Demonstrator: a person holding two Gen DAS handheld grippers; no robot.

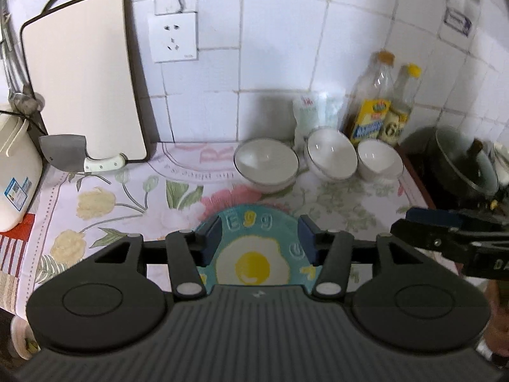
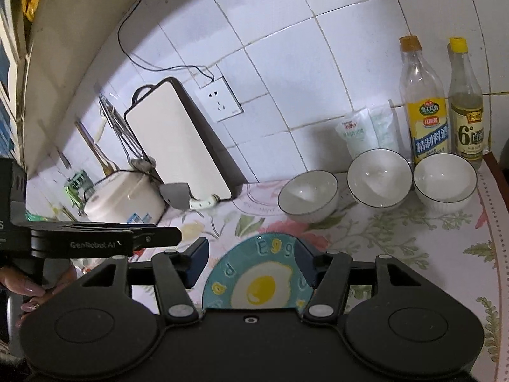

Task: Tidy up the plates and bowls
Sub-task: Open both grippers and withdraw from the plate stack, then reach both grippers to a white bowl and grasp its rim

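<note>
A teal plate with a fried-egg picture (image 1: 254,248) lies on the floral cloth, also in the right wrist view (image 2: 254,273). My left gripper (image 1: 258,238) is open, its jaws straddling the plate from above. My right gripper (image 2: 251,261) is open, also hovering over the plate; it shows at the right edge of the left wrist view (image 1: 445,232). Three white bowls stand in a row behind the plate near the wall: left (image 1: 266,165) (image 2: 308,195), middle (image 1: 331,152) (image 2: 379,178), right (image 1: 379,159) (image 2: 445,182).
A cutting board (image 1: 82,76) leans on the tiled wall with a cleaver (image 1: 68,152) before it. A white rice cooker (image 1: 16,172) stands left. Two bottles (image 1: 372,108) and packets (image 1: 305,111) stand behind the bowls. A lidded pot (image 1: 464,162) sits right.
</note>
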